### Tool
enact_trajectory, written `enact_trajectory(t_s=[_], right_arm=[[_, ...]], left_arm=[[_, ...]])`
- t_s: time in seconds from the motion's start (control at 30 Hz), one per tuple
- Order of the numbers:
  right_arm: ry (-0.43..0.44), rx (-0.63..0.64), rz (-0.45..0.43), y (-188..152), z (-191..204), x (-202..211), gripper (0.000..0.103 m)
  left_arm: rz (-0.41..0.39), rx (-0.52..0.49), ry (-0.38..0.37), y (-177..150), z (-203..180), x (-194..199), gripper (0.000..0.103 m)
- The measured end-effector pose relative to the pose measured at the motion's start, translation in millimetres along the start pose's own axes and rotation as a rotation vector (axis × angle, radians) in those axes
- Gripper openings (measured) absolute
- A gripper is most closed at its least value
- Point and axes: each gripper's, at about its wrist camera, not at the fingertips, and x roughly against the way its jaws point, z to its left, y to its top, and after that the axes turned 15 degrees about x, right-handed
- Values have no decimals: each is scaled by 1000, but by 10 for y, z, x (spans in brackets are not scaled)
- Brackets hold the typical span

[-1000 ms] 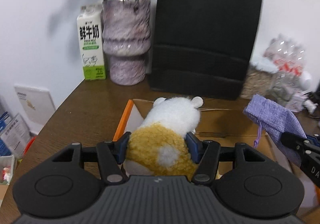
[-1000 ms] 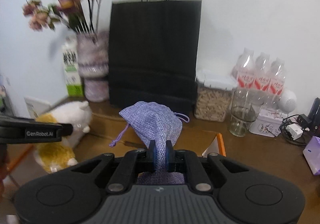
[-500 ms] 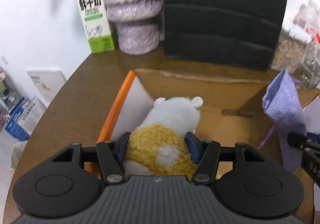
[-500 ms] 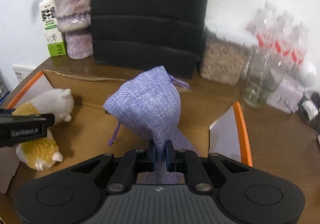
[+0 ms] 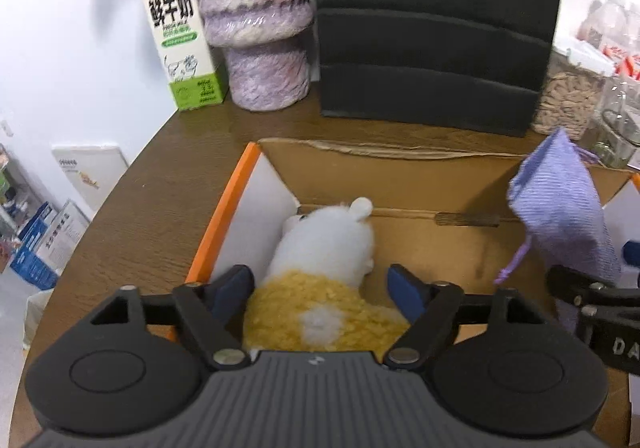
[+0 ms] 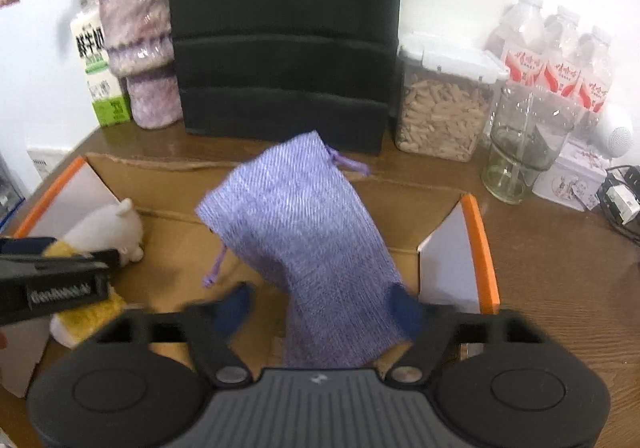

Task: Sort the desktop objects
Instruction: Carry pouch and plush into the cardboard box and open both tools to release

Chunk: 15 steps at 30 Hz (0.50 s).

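The white-and-yellow plush hamster toy (image 5: 320,276) lay inside the open brown cardboard box with orange-edged flaps (image 5: 400,184), against its 9 o'clock wall, head toward 12 o'clock. The left gripper (image 5: 320,284) straddled its yellow rump with the blue pads spread and clear of the fur, so the toy was released. At 3 o'clock in that view the lavender woven drawstring pouch (image 5: 560,220) hung over the box.

In the right wrist view the pouch (image 6: 304,248) filled the centre, and the right gripper (image 6: 320,308) stood wide apart on either side of it, blurred; the cloth touched neither pad clearly, so it was let go.

The box sat on a dark brown wooden tabletop (image 6: 560,268) against a white wall. Beyond the box, at 12 o'clock, stood a black paper bag (image 5: 432,28), with a mottled purple vase (image 5: 256,20) and a green-and-white milk carton (image 5: 180,36) at 11 o'clock.

Only the right wrist view showed plainly the clear lidded container of pasta (image 6: 440,104), the empty glass jar (image 6: 524,144) and the pack of red-labelled water bottles (image 6: 556,56) at 2 o'clock. Only the left wrist view showed boxes on the floor (image 5: 44,244) at 9 o'clock.
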Motion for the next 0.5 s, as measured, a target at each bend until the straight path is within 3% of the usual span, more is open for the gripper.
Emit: enact_trajectory(t_s=[0.1,0.2,0.5], right_arm=[[1,10,-24,-9,20,65,95],[12,16,-29,-39,38,121,98],[18,24,-86,-105,146,491,99]], left_arm=[[-33,-1,-33,-28,-33,69,103],[-94,-11,-20,-47,-65,171,103],[-151,-23,-57,-62,18,480,103]])
